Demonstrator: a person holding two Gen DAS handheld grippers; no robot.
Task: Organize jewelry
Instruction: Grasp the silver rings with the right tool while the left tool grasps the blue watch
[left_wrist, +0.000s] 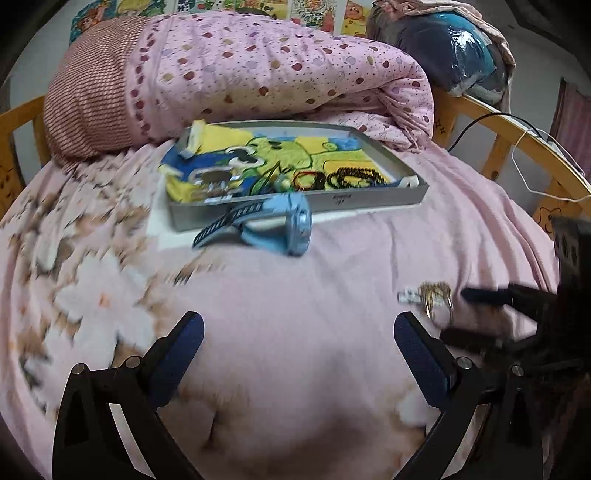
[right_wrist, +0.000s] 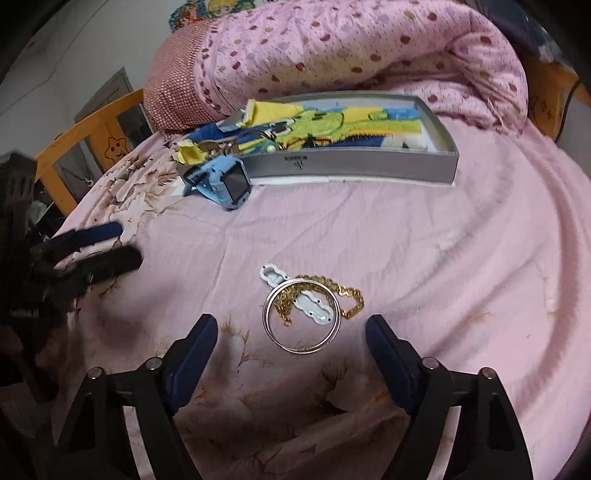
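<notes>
Right gripper fingers spread, empty, bangle apparently just ahead between them.

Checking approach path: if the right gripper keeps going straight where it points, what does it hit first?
Probably the silver bangle lying over the gold chain, centred ahead of the open right gripper; depth unclear.

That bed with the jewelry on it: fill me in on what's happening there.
A person is sorting jewelry on a pink bedsheet with a gripper in each hand. The right gripper hangs with its jaws open just short of a small pile: a silver bangle, a gold chain and a white clip. Nothing is gripped. The left gripper is also open and empty. A blue watch lies in front of the grey tray, which already holds some pieces.
</notes>
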